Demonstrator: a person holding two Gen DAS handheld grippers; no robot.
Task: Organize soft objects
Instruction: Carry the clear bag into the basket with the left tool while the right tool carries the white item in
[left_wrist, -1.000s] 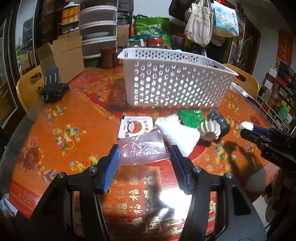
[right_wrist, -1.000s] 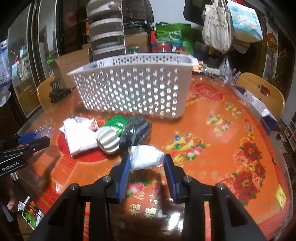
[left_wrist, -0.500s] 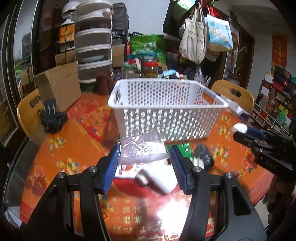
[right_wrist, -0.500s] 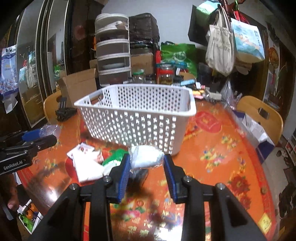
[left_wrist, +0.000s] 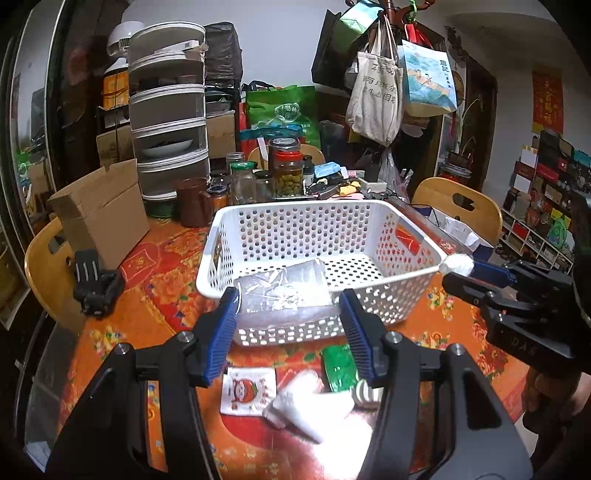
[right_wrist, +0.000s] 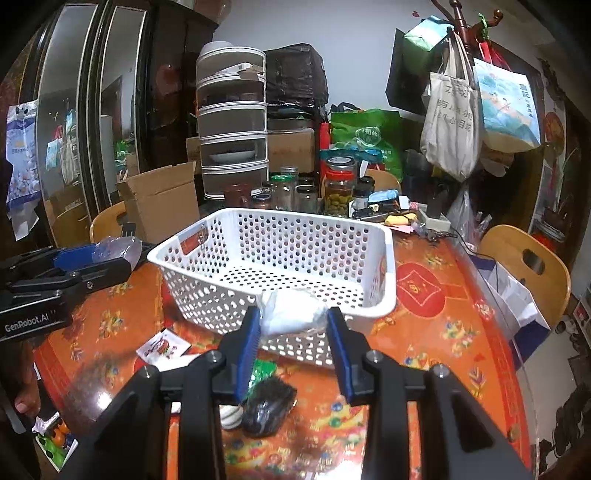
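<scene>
Basket (left_wrist: 402, 306) open on top, inside bare: free way in. Jars (left_wrist: 288, 173), box (left_wrist: 107, 218) crowd upper frame behind. Packets (left_wrist: 251, 391) litter desk (left_wrist: 122, 343) at lower frame.

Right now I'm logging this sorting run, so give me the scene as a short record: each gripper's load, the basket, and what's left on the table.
left gripper: shut on clear plastic bag
right gripper: shut on white wrapped bundle
white basket: looks empty, on the table
still on table: green packet, printed sachet, white pouch, dark pouch, ribbed white ball
</scene>
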